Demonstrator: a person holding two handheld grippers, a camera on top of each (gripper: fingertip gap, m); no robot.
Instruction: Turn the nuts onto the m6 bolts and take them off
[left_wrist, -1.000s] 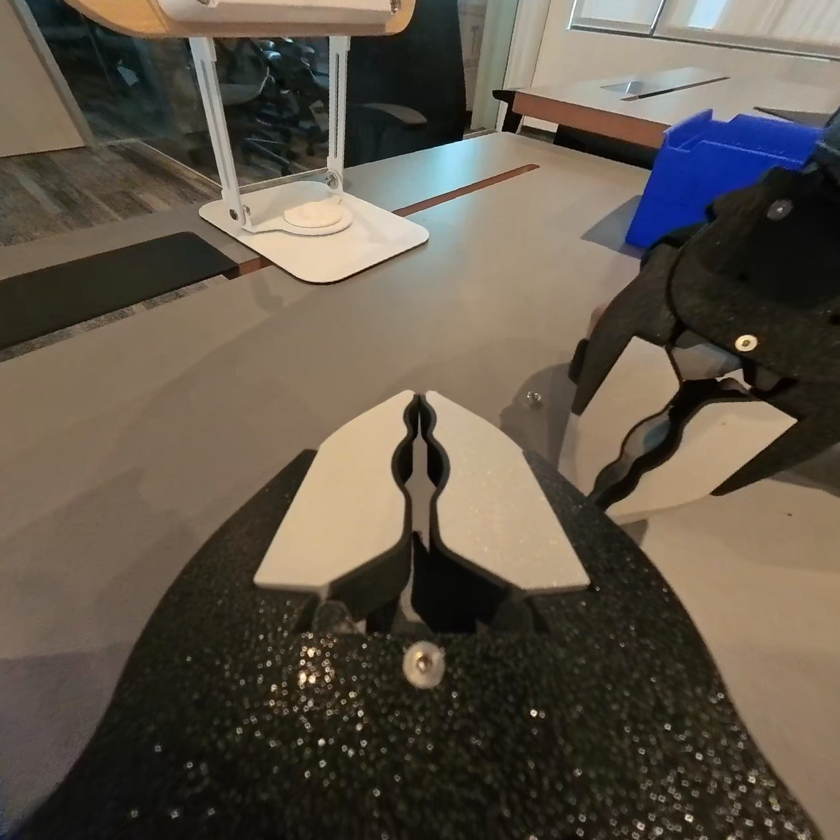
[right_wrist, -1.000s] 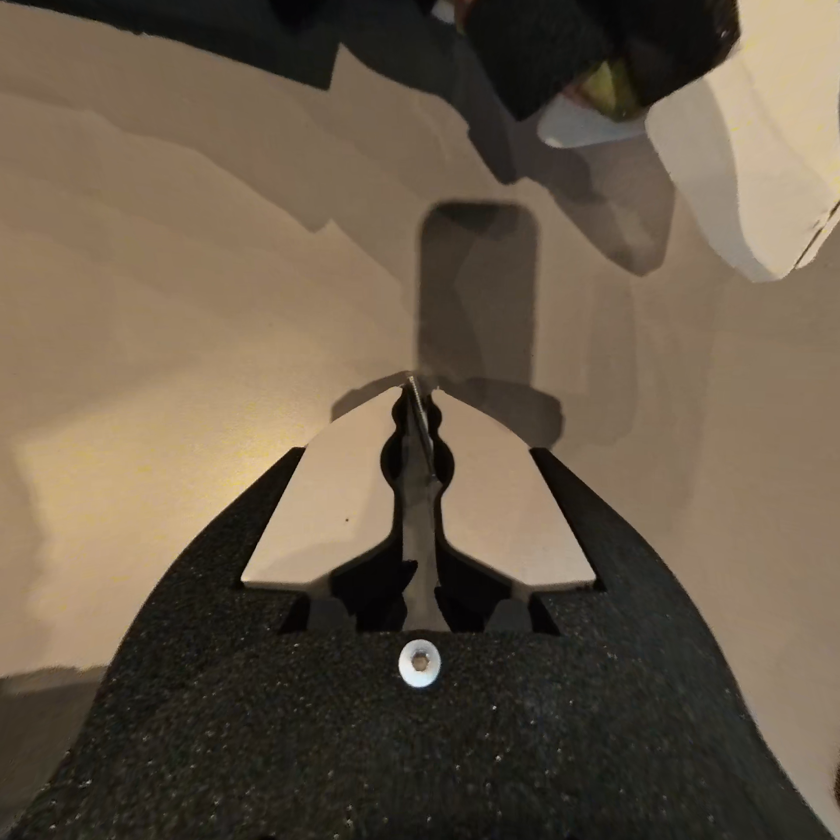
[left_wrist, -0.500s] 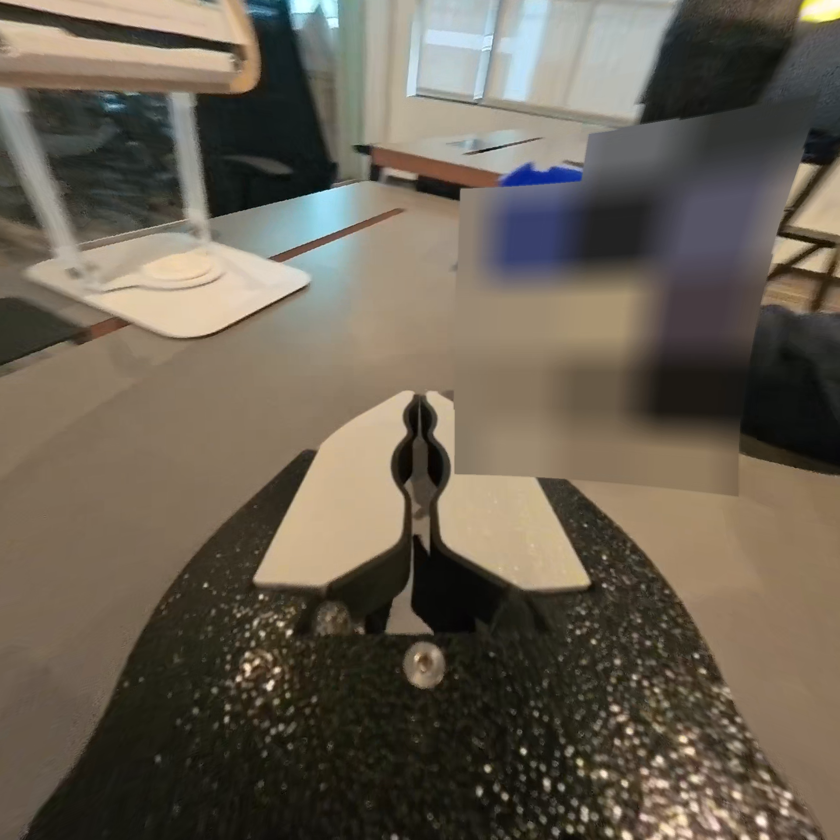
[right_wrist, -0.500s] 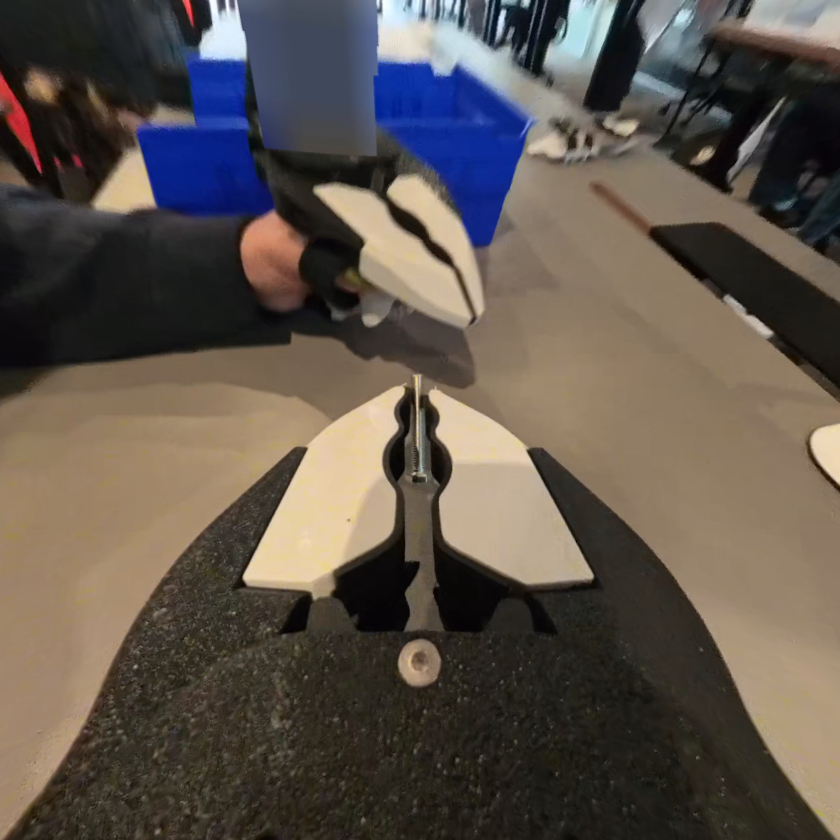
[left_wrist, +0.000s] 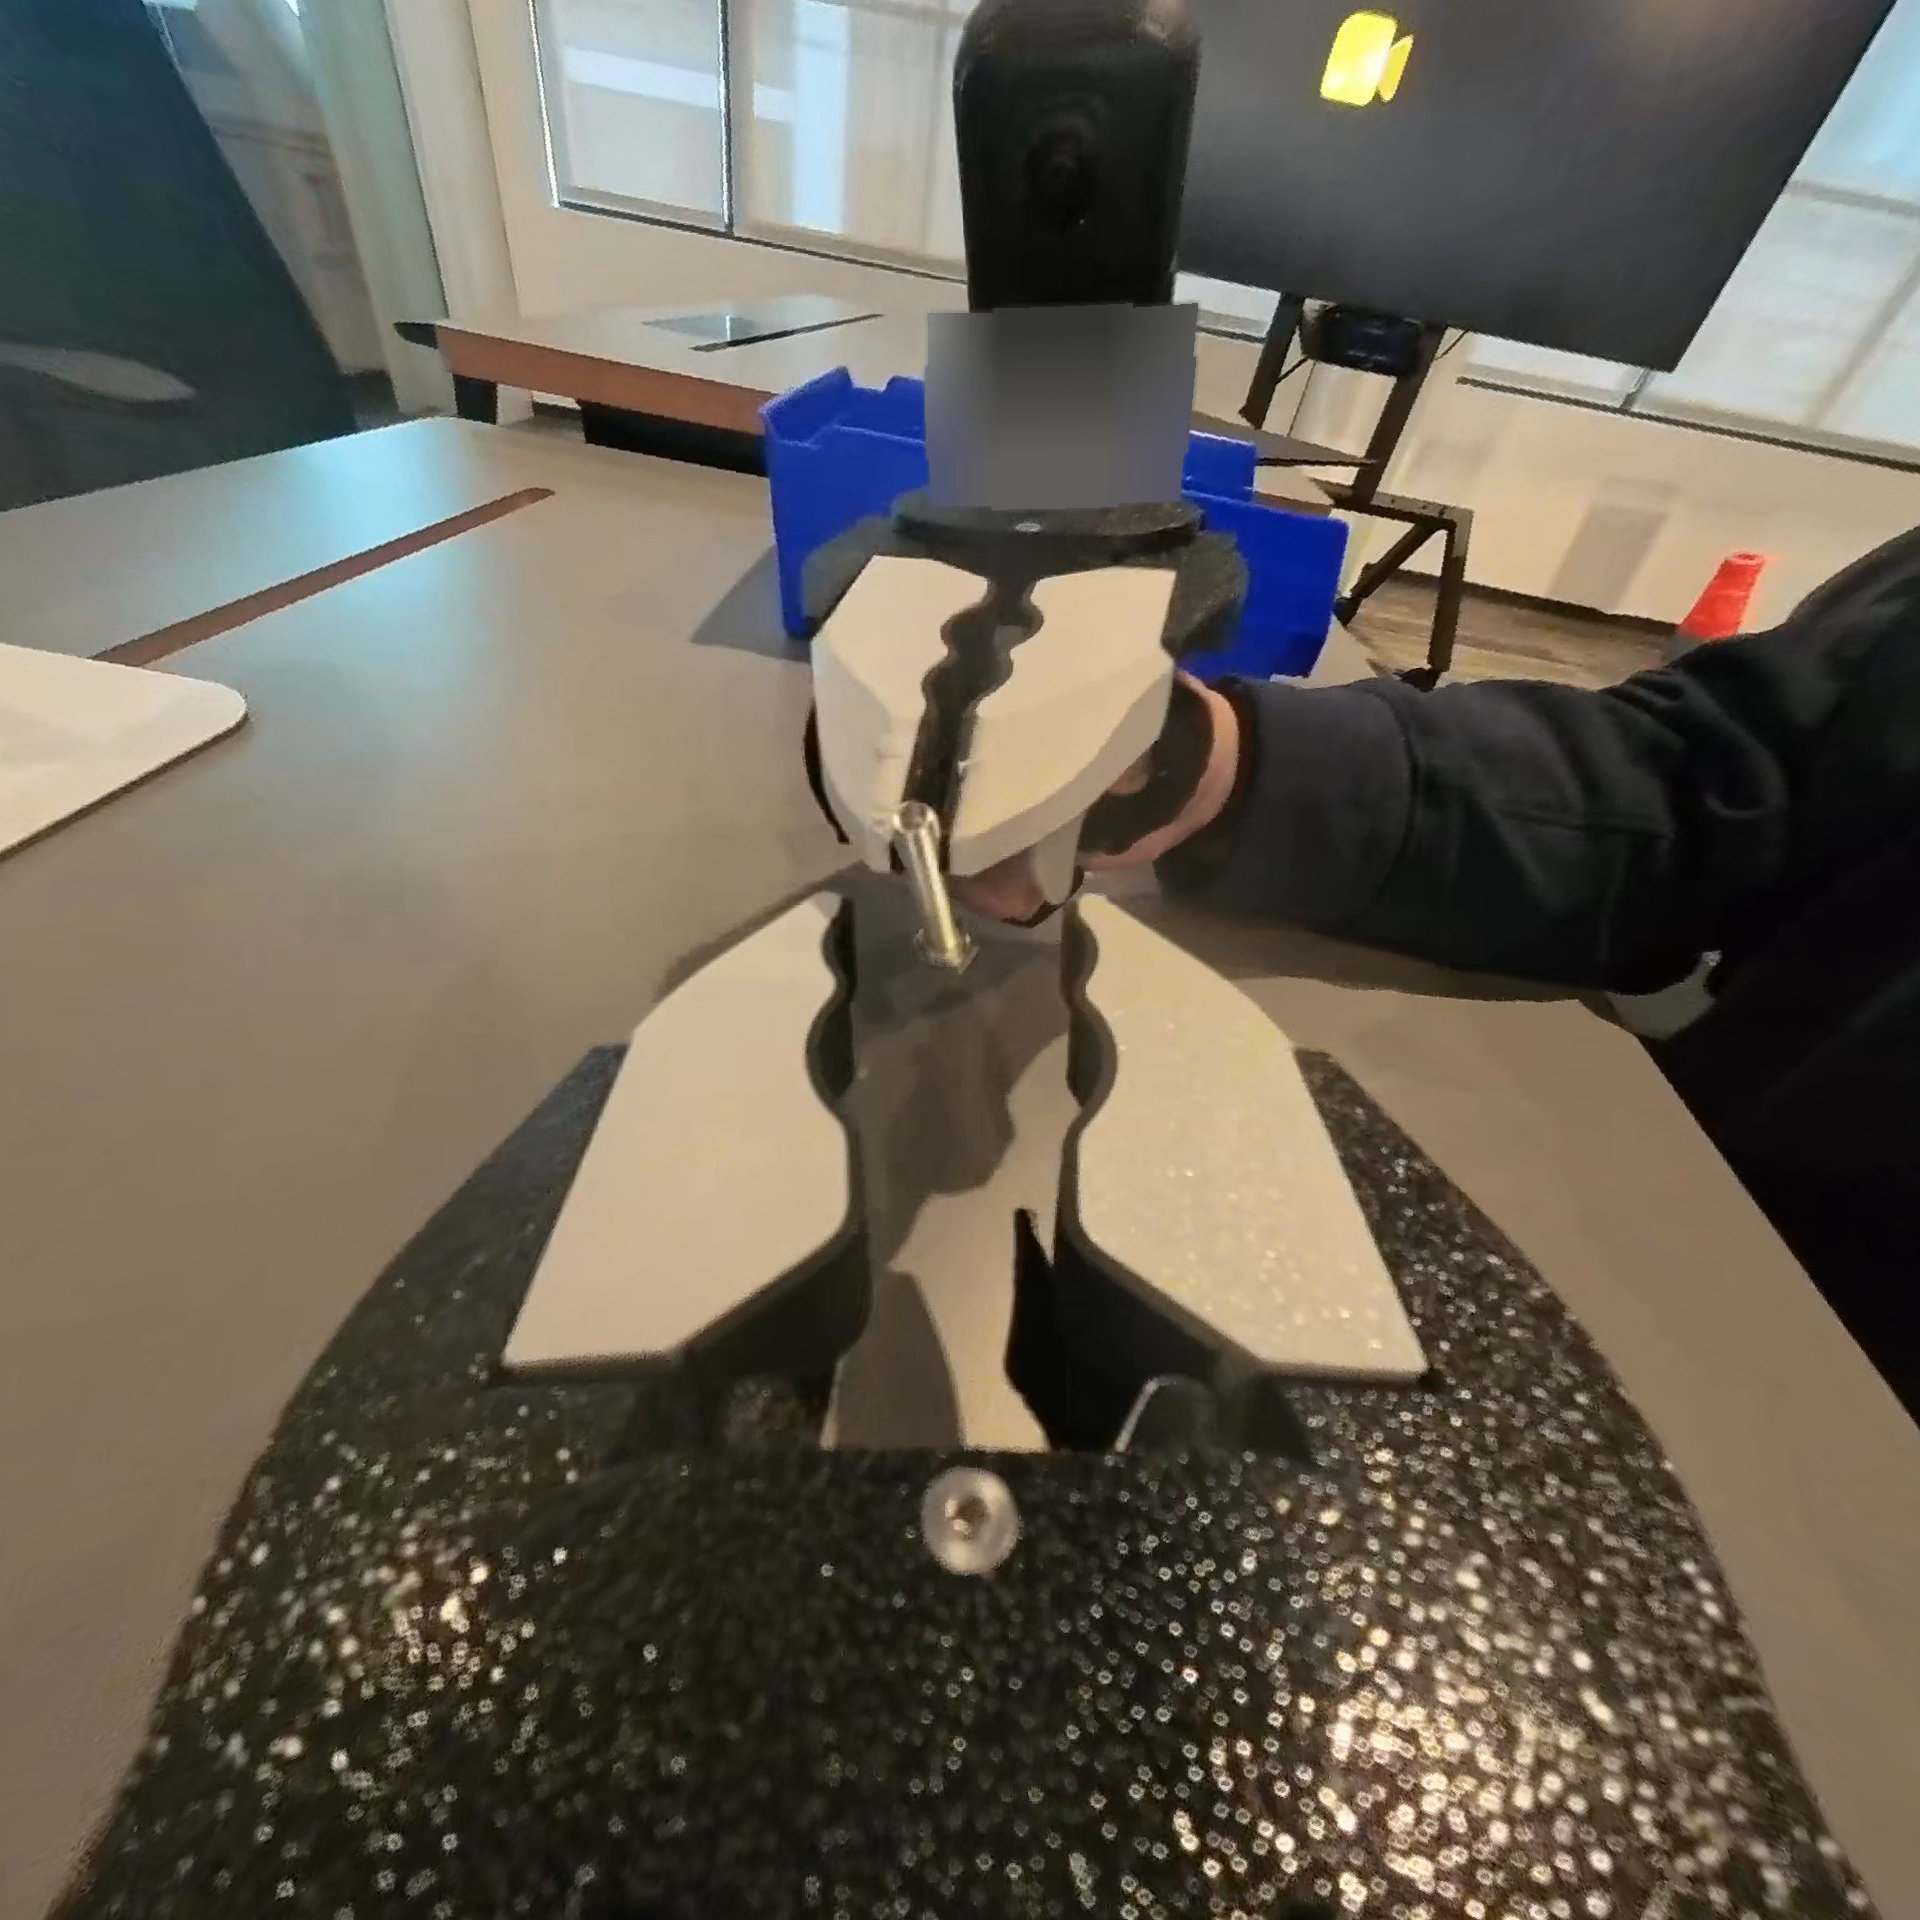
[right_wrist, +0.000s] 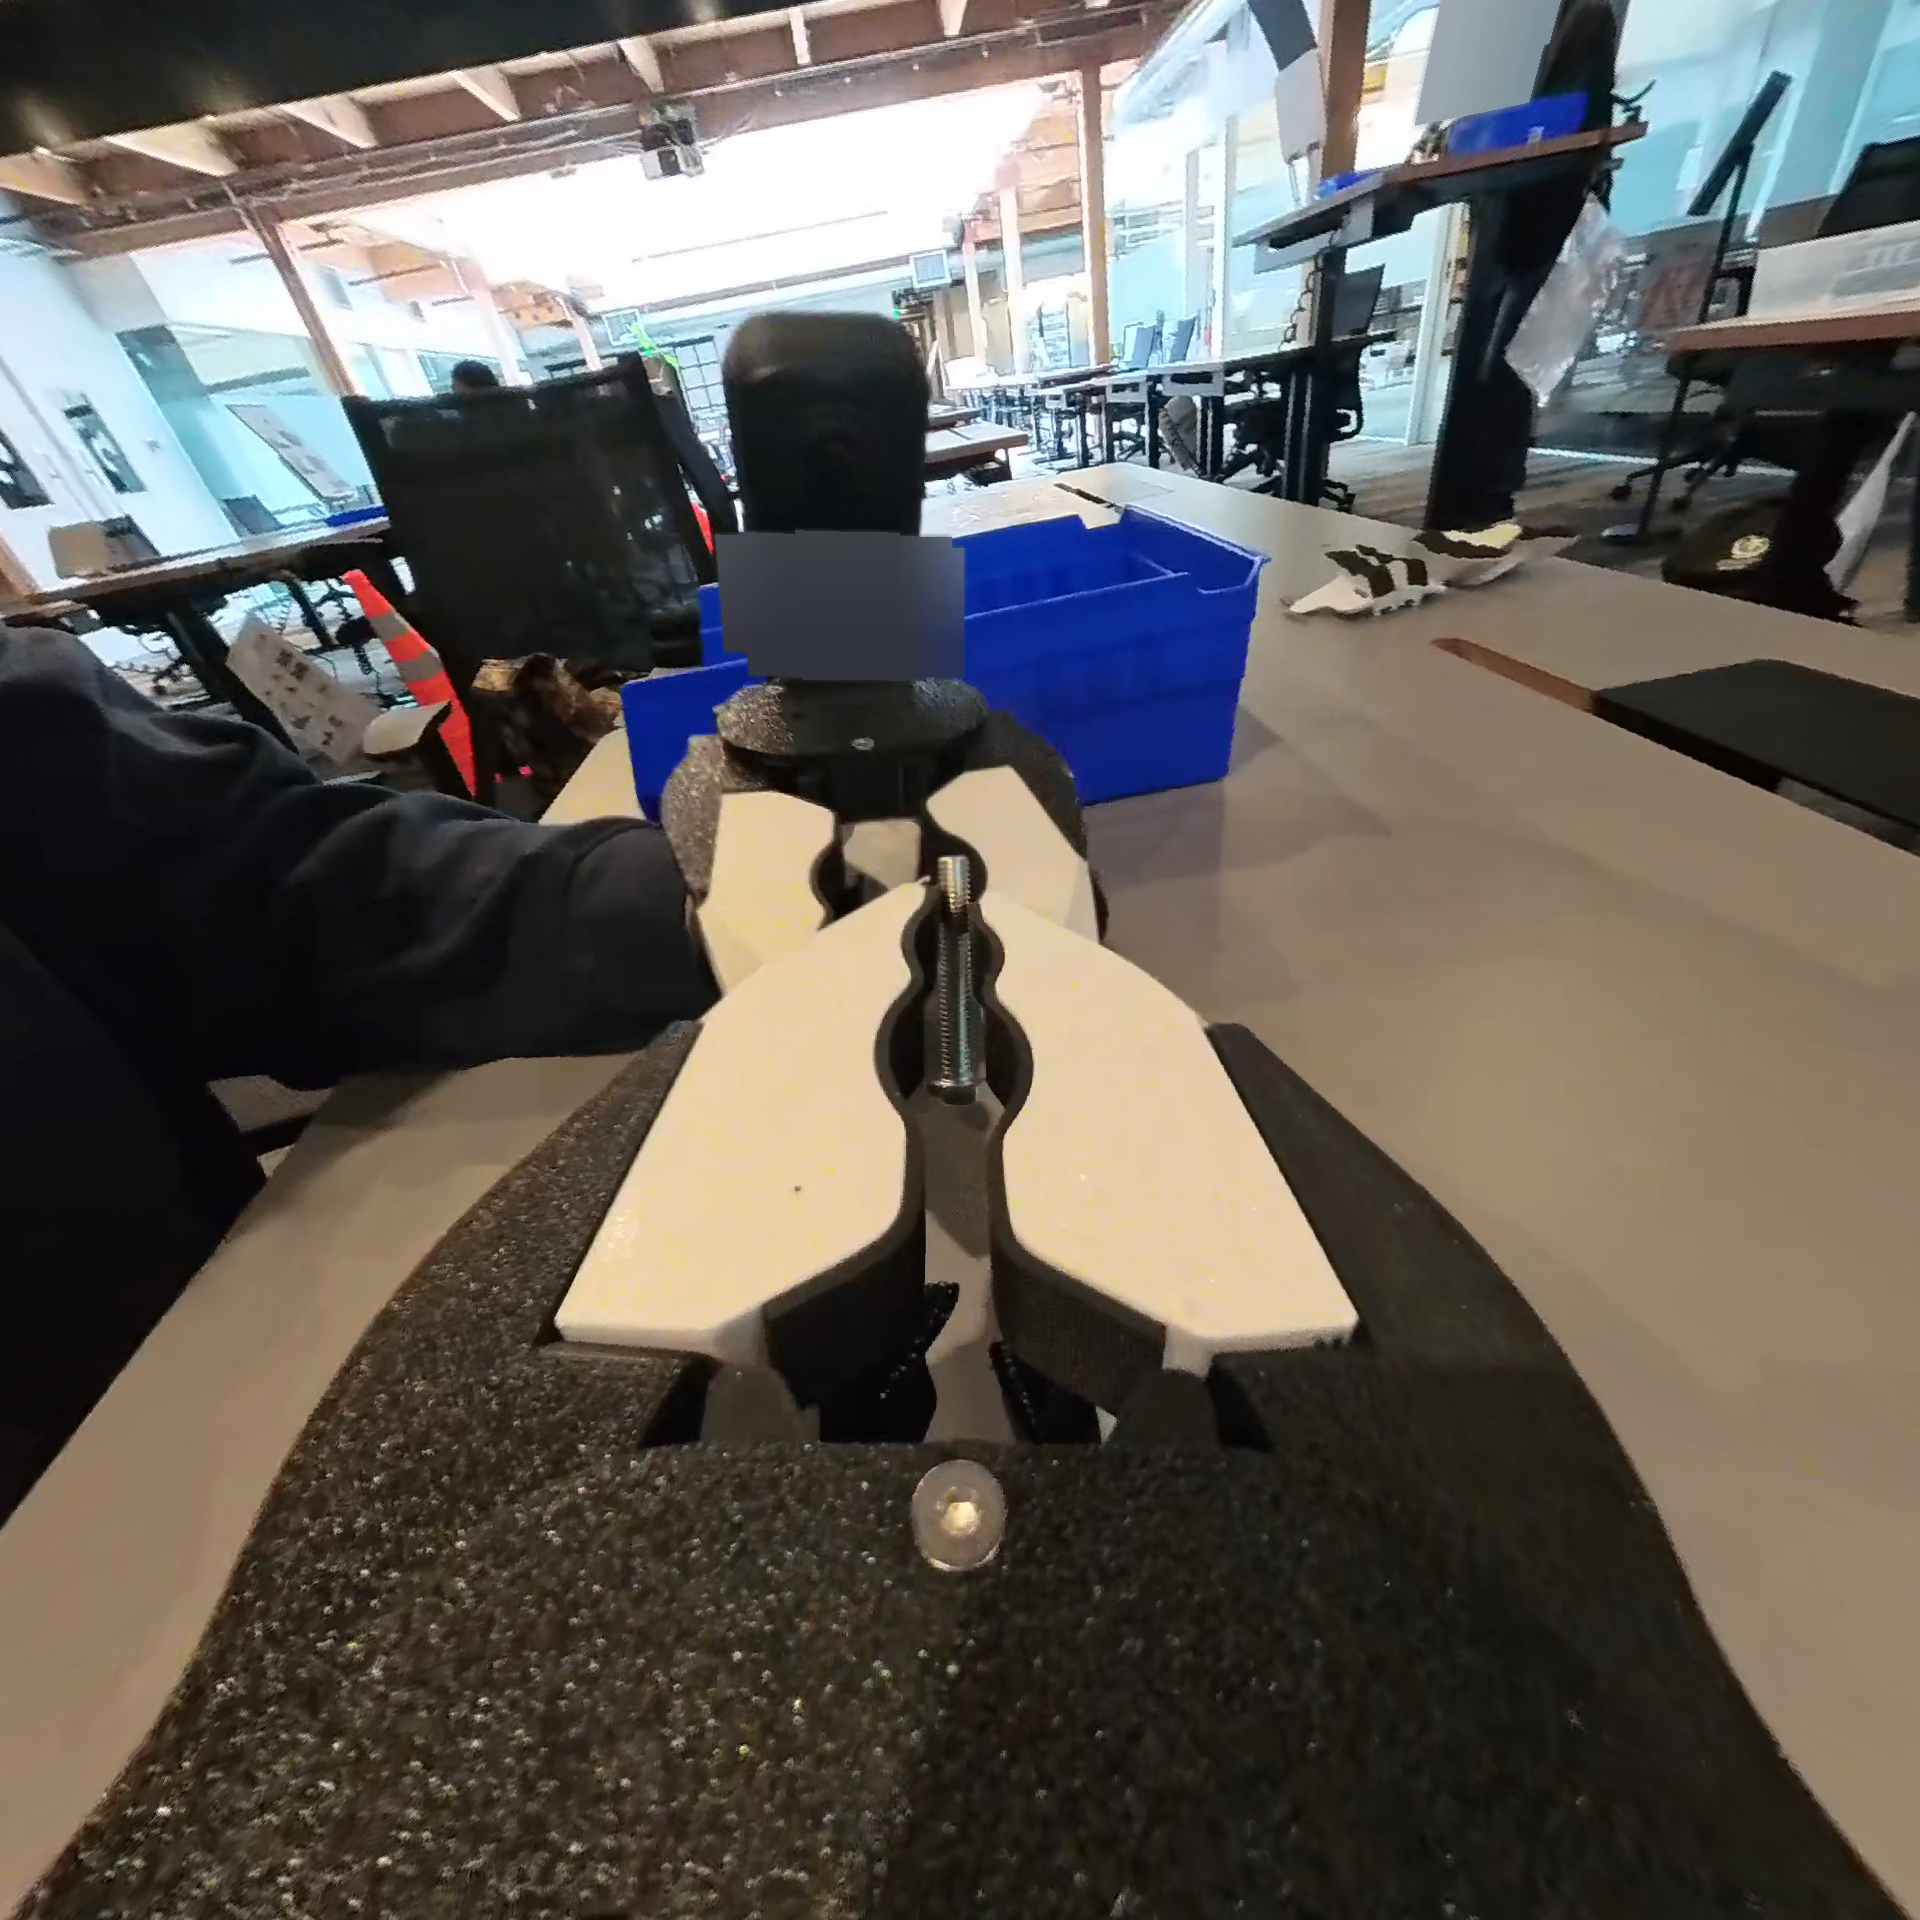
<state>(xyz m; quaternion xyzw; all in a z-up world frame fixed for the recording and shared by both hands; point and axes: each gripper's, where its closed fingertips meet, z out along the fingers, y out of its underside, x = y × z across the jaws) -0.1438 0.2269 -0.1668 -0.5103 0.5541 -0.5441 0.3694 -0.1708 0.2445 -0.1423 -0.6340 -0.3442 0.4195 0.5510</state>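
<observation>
My right gripper is shut on a silver M6 bolt that lies along its jaws, one end sticking out past the tips. In the left wrist view the right gripper faces me, and the bolt slants down out of it, ending in a wider piece. I cannot tell whether that piece is the bolt's head or a nut. My left gripper is open and empty, with a fingertip on each side of that end, not touching it. It also shows in the right wrist view, just behind the bolt. Both are held above the grey table.
Blue bins stand on the table behind the grippers and also show in the left wrist view. A white stand base lies at the left. A black mat lies at the far right. A person's dark sleeve reaches in from the right. Left and right tips are no more than a few centimetres apart.
My right gripper has lifted off the table with the bolt and turned to face the left gripper. The left gripper has opened and closed in on the bolt's end.
</observation>
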